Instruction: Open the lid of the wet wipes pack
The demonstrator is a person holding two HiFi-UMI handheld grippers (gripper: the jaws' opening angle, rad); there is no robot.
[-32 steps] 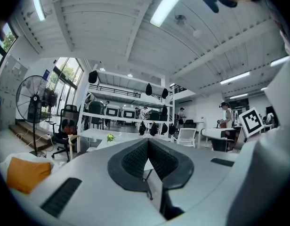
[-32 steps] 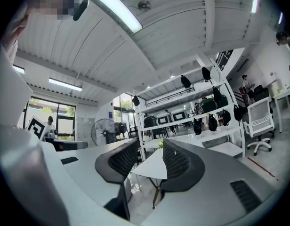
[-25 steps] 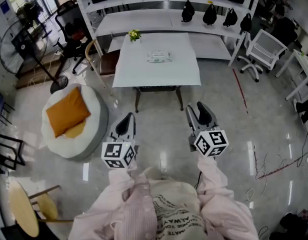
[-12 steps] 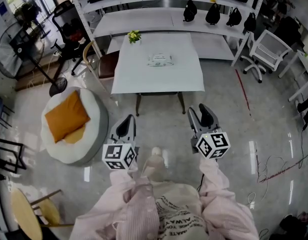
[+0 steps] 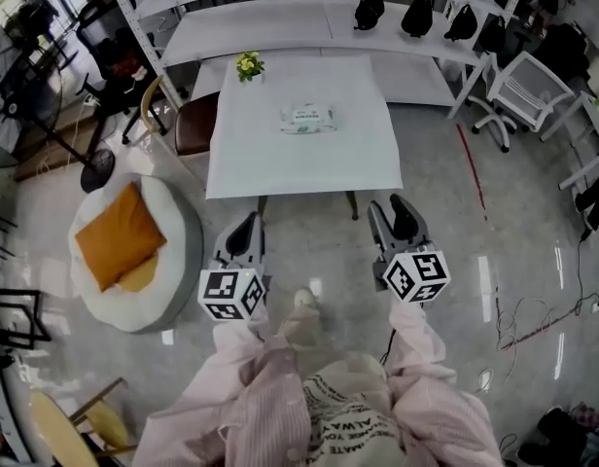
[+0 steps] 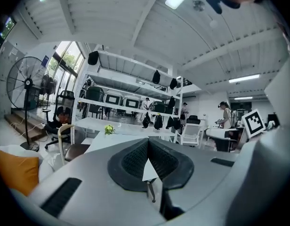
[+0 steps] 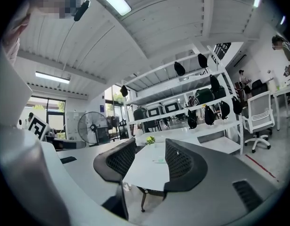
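The wet wipes pack [image 5: 307, 119] is a flat white pack with a green label. It lies on the white table [image 5: 280, 168], past the table's middle. Both grippers hang over the floor, short of the table's near edge. My left gripper [image 5: 246, 236] has its jaws together at the tips, with nothing between them [image 6: 148, 142]. My right gripper [image 5: 397, 220] is open and empty [image 7: 149, 147]. Between its jaws, in the right gripper view, the wet wipes pack [image 7: 159, 161] shows small and far off.
A small yellow-flowered plant [image 5: 247, 64] stands at the table's far left corner. A chair [image 5: 188, 120] is tucked at the table's left side. A white beanbag with an orange cushion [image 5: 115, 236] sits on the floor to the left. White shelving [image 5: 319, 17] runs behind the table, with a white office chair [image 5: 525, 86] at its right.
The person has walked toward the table, which now sits nearer and larger in the head view. Both grippers stay held out in front, their jaws unchanged.
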